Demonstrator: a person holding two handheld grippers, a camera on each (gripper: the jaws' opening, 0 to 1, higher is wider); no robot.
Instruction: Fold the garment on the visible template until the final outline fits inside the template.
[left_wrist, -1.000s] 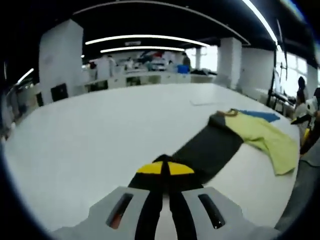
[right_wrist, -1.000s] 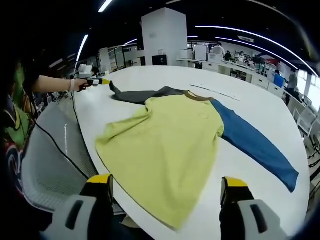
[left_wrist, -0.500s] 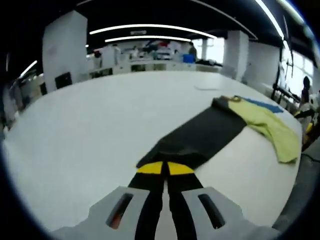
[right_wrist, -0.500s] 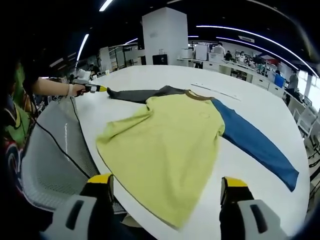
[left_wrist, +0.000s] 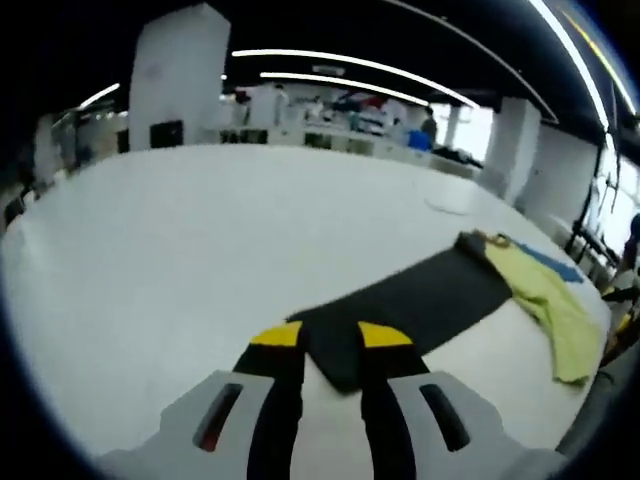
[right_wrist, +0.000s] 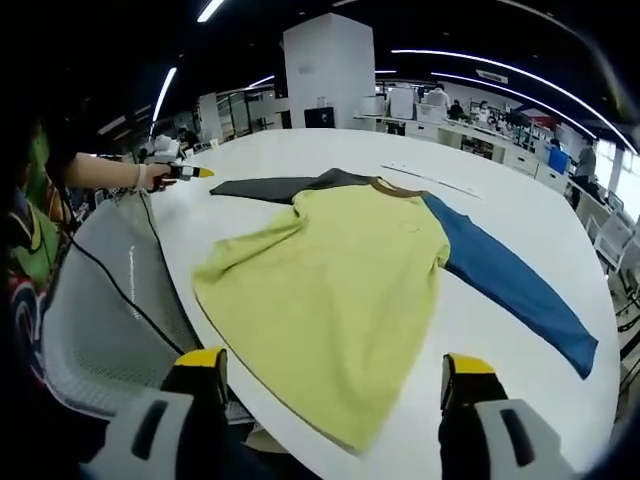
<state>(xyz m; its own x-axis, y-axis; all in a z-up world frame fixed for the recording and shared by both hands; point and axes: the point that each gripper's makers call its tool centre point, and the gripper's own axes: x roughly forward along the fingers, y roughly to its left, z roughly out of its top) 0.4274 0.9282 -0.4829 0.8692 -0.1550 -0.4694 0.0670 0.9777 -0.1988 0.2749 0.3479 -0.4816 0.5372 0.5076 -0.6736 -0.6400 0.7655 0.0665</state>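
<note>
A long-sleeved shirt lies spread on the white table (right_wrist: 300, 150), with a yellow-green body (right_wrist: 340, 290), a dark grey sleeve (right_wrist: 265, 188) and a blue sleeve (right_wrist: 510, 290). My left gripper (left_wrist: 331, 338) is open, its jaws apart on either side of the dark sleeve's (left_wrist: 400, 305) cuff end, which lies flat on the table. In the right gripper view that left gripper (right_wrist: 190, 171) shows in a person's hand, just off the cuff. My right gripper (right_wrist: 334, 365) hangs open above the shirt's hem at the near table edge, holding nothing.
A thin pale line (right_wrist: 430, 182) runs across the table beyond the collar. A grey mesh chair (right_wrist: 110, 300) and a black cable (right_wrist: 120, 290) sit by the near left edge. Desks, pillars and people stand far behind.
My left gripper has opened and let go of the dark sleeve's cuff, and the sleeve now lies stretched out flat. The right gripper has stayed open and still.
</note>
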